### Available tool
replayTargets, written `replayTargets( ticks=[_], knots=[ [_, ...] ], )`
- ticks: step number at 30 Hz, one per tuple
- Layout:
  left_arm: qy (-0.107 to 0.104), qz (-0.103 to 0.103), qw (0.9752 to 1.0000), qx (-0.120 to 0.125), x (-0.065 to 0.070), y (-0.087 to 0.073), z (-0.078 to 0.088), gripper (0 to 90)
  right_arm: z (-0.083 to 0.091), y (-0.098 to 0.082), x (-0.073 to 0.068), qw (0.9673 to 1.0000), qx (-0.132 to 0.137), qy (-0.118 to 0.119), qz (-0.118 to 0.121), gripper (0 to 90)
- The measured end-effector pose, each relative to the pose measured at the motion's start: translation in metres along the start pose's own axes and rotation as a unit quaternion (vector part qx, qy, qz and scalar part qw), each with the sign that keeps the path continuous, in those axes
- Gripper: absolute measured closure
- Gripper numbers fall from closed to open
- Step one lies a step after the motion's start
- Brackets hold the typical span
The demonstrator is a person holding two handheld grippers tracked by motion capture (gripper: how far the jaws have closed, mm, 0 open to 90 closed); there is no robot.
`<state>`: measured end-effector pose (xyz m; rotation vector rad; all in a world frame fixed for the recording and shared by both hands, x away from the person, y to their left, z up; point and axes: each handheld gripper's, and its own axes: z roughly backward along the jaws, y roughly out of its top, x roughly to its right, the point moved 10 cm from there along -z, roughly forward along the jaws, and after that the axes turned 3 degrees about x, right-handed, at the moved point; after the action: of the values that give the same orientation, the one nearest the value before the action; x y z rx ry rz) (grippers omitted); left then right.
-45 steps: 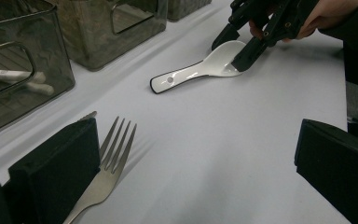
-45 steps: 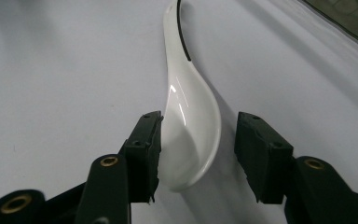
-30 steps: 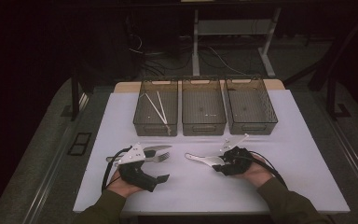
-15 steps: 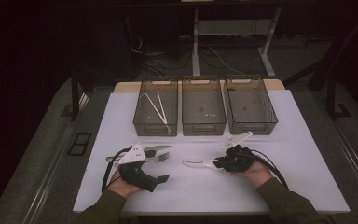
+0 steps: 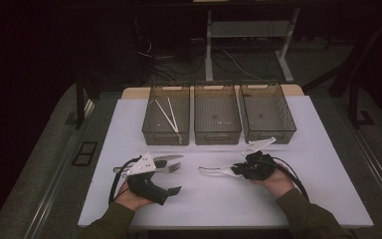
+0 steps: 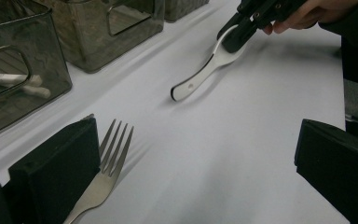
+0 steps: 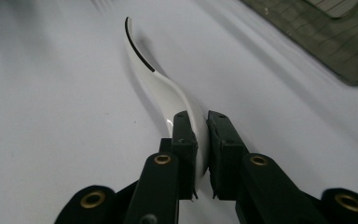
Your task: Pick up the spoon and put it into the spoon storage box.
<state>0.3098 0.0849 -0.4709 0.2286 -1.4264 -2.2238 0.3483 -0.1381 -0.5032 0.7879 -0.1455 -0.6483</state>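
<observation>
Three dark mesh bins (image 5: pixel 218 119) stand in a row at the far side of the white desk (image 5: pixel 318 169) in the high view; the leftmost holds pale sticks, too small to name; nearer than the bins, the right hand-held gripper (image 5: pixel 238 171) lies level and clamps a white spoon (image 5: pixel 214 171), whose handle points toward the left hand-held gripper (image 5: pixel 171 174); a metal fork (image 5: pixel 166 168) lies just beside that one, its handle partly hidden under the grey plate.

Left hand-held gripper view: its two black jaws stand wide apart with nothing between them; the fork (image 6: pixel 105 175) lies just inside the left jaw, its handle cut off at the bottom edge; farther from the bins (image 6: pixel 23 84), the spoon (image 6: pixel 205 72) rests on the desk, its bowl hidden by the right hand-held gripper (image 6: pixel 237 37).

Right hand-held gripper view: its jaws have just been closing and now pinch the spoon (image 7: pixel 168 93) by its bowl; the pads cover much of the bowl; a bin corner (image 7: pixel 326 42) is cut off at upper right.
</observation>
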Motion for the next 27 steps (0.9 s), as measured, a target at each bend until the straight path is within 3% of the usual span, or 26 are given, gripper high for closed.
replayTargets(
  ticks=[27],
  knots=[
    [0.000,0.000,1.0000,-0.002,0.000,-0.001,-0.001,0.0,0.037,0.027,0.015,0.9970,0.071,0.002,-0.030,81.8]
  ],
)
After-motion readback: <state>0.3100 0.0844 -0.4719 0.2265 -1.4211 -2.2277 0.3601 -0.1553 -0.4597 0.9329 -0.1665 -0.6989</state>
